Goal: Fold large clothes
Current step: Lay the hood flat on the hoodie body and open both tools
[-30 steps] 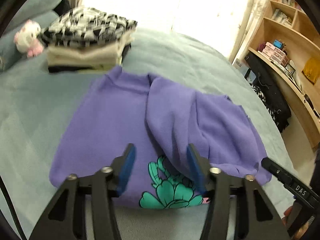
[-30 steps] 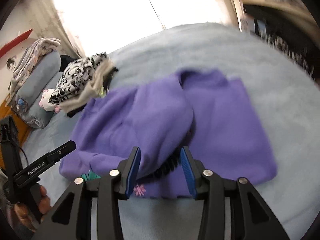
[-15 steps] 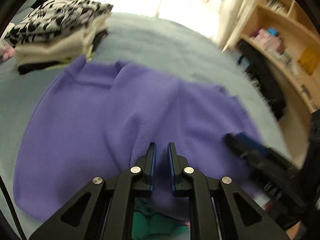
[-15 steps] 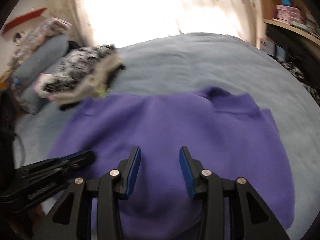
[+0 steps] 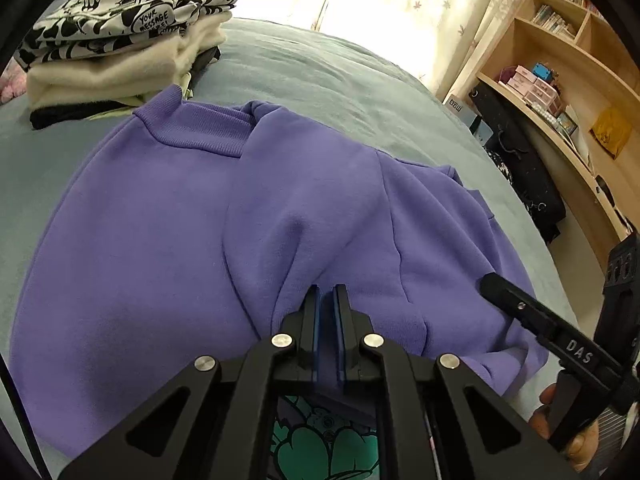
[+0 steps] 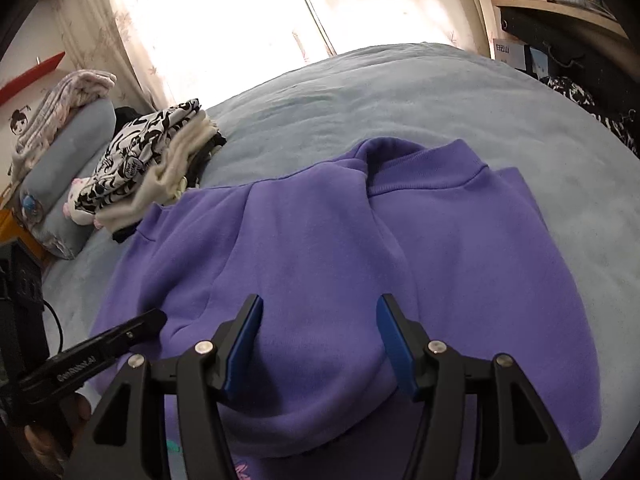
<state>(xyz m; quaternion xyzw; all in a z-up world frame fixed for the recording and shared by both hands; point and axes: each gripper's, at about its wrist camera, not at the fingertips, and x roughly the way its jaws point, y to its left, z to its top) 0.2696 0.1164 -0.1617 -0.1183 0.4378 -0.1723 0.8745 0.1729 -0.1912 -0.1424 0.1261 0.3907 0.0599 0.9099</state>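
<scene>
Sunlit curtains [image 5: 400, 8], wooden shelves [image 5: 560, 92]

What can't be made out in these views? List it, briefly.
1. Teal print on the purple sweatshirt: left wrist view, mostly behind the left tool.
2. Cloth between that shut tool's pads: left wrist view, gap too narrow.
3. Stack of folded clothes: both views, lower garments show only edges.

One purple sweatshirt [image 5: 168, 240], one stack of folded clothes [image 5: 120, 48], one bed [image 5: 340, 76], two grippers [image 5: 328, 300], [image 6: 320, 336]
</scene>
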